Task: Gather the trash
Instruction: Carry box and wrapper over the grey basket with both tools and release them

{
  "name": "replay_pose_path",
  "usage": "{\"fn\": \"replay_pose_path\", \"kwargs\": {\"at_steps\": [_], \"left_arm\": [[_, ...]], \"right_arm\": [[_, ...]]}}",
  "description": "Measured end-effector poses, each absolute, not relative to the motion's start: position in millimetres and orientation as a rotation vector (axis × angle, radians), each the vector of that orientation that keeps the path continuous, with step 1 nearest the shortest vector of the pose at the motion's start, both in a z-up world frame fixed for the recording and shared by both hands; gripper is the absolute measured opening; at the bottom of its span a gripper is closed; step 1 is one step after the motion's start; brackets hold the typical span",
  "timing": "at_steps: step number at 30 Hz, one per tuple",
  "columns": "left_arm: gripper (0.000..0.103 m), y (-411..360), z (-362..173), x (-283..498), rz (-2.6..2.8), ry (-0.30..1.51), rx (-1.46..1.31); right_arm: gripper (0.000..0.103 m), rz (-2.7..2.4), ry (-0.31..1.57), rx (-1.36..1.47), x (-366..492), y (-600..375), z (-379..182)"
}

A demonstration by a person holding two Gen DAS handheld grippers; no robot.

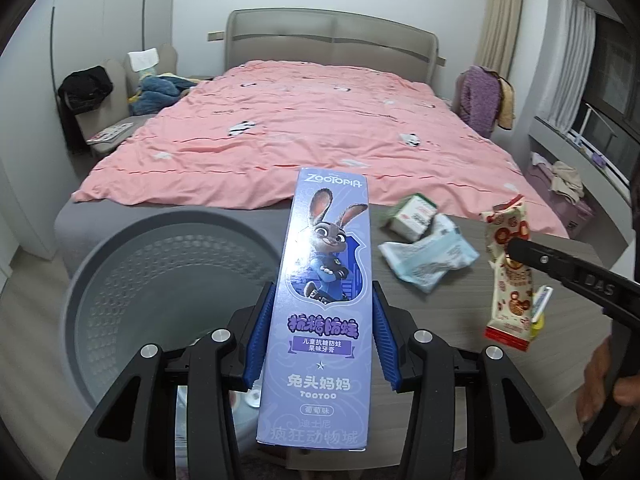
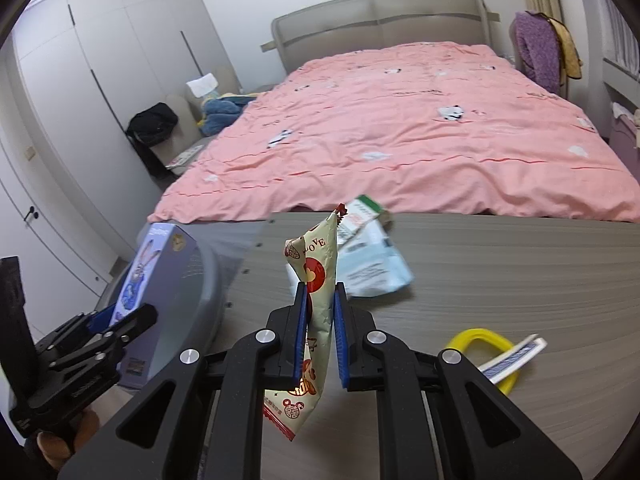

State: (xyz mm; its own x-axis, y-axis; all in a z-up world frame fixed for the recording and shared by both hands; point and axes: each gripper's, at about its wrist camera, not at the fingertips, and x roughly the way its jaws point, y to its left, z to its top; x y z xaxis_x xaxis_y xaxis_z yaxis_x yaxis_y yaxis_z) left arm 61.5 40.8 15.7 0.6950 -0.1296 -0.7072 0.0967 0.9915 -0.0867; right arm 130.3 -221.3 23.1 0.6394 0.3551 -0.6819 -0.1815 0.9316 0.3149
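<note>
Left gripper point(image 1: 322, 336): ribbed blue pads pressed against both long sides of a tall lilac cardboard toothpaste box point(image 1: 325, 304) with a glossy printed rabbit figure. Box held lengthwise, partly over the round grey plastic basket point(image 1: 100, 280), whose inner wall shows a perforated dot texture.

Right gripper point(image 2: 321, 336): fingers narrowed onto a crinkled cream foil snack wrapper point(image 2: 314, 280) with red print and serrated end seams; wrapper upright, lifted above the grey wood-grain tabletop point(image 2: 500, 272).

On the table behind: crumpled pale-blue plastic pouch point(image 2: 372, 268), touching a small green-and-white carton point(image 2: 364, 210). Near right: yellow plastic ring point(image 2: 484, 340) with a blue-backed card stack point(image 2: 514, 358) lying through it. Pink quilted bedspread point(image 2: 400, 120) beyond.
</note>
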Motion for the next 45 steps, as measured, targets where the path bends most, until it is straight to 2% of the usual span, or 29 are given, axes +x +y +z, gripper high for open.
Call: {"fn": "replay_pose_path", "kwargs": {"at_steps": [17, 38, 41, 43, 45], "left_arm": [[0.045, 161.5, -4.5, 59.6, 0.101, 0.812, -0.107], [0.045, 188.4, -22.3, 75.2, 0.118, 0.851, -0.139], [0.053, 189.5, -20.5, 72.7, 0.128, 0.843, -0.137], [0.055, 190.4, -19.5, 71.1, 0.135, 0.840, -0.136], [0.058, 190.4, -18.5, 69.1, 0.140, 0.837, -0.135]], "right_arm": [[0.013, 0.589, 0.871, 0.125, 132.2, -80.7, 15.7], [0.016, 0.645, 0.905, 0.071, 162.1, -25.5, -1.4], [0.024, 0.639, 0.902, 0.068, 162.1, -24.3, -2.6], [0.040, 0.632, 0.894, 0.069, 161.3, -25.0, -1.6], [0.041, 0.630, 0.888, 0.069, 160.9, -26.0, -0.7]]}}
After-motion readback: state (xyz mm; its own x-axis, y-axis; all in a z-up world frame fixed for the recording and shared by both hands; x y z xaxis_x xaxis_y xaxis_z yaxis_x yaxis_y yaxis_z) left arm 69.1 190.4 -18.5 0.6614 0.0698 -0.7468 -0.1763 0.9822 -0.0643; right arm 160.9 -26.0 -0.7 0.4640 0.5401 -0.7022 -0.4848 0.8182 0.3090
